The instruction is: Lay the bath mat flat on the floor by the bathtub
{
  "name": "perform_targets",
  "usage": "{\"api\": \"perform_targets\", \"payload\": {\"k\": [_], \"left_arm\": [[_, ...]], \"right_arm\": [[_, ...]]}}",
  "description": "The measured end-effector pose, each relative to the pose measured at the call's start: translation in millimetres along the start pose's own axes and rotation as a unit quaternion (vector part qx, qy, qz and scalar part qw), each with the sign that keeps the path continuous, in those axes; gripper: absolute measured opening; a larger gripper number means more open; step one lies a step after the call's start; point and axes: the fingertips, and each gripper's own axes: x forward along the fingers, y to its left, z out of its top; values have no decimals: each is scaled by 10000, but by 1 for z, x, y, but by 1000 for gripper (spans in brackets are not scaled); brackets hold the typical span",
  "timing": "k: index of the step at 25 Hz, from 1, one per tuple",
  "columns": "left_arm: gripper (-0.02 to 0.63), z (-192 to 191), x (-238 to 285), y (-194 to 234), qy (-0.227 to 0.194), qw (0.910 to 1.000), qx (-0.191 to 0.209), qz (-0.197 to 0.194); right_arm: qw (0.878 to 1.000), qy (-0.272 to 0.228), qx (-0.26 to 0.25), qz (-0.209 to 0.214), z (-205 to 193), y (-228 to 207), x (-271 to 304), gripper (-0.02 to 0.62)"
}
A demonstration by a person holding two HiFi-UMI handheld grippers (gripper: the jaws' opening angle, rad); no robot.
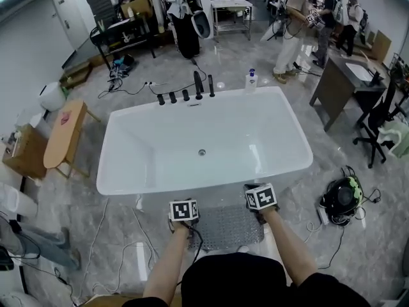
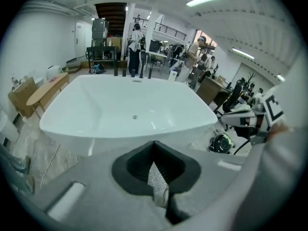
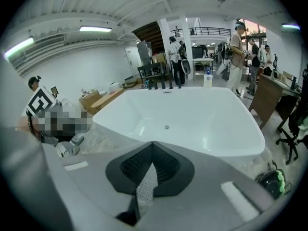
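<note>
Bath mat (image 1: 223,226), grey and studded, stretched between two grippers just in front of the bathtub's (image 1: 160,187) near wall, its long axis running along that wall. Left gripper (image 2: 154,146) and right gripper (image 3: 152,146) each pinch its edge with jaws fully closed. The person's body hides its near edge; contact with the floor is unclear.

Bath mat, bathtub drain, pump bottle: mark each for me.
bath mat (image 1: 227,228), head view, middle of the textured grey sheet.
bathtub drain (image 1: 202,152), head view, centre of the small metal ring.
pump bottle (image 1: 251,83), head view, middle of its body.
</note>
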Motion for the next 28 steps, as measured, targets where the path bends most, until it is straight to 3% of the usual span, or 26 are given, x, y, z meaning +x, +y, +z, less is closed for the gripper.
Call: {"api": "perform_targets", "payload": {"k": [10,17,21,28], "left_arm": [[5,122,-37,-11,-909,9941,587,24],[5,190,-73,-26,-1567,9834,914,36],[5,235,-101,-43,-2079,9715,1137,22],[5,299,-160,-82,-2978,9417,1567,-36]], "right_arm": [[9960,-761,-470,-41,103,5,-25,6],[9832,-1688,-670,-154,195,8,-74,6],[9707,-2187,-962,-243,246,15,-108,6],[9442,-2993,-1350,-261,311,37,-172,6]]}}
